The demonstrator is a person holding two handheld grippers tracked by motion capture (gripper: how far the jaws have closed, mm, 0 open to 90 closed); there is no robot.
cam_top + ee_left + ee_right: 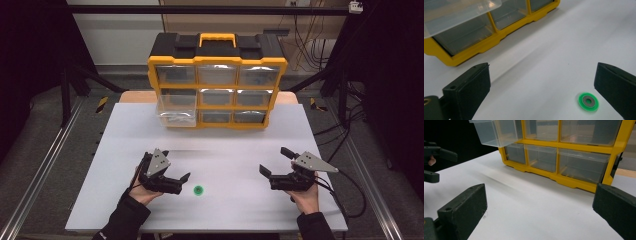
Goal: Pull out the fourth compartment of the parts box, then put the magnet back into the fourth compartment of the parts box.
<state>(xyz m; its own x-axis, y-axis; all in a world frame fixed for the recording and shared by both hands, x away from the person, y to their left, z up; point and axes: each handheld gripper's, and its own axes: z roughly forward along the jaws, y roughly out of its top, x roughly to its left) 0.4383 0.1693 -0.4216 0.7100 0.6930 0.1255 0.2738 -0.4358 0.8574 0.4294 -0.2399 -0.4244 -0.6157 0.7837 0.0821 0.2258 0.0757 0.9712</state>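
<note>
A small green disc (198,190) with a grey ringed centre lies flat on the white table (230,212), near the front. My left gripper (176,165) stands open just left of it, with nothing between its jaws. In the left gripper view the disc (584,100) lies close by the right jaw, and the left gripper (542,87) is spread wide. My right gripper (273,160) is open and empty at the front right; the right gripper (540,210) faces the organiser (574,182).
A yellow-framed organiser (217,86) with a black top and clear drawers stands at the table's back. One clear drawer (176,111) on its left side is pulled out, also seen as the drawer (456,12) and the drawer (496,131). Dark frames flank the table.
</note>
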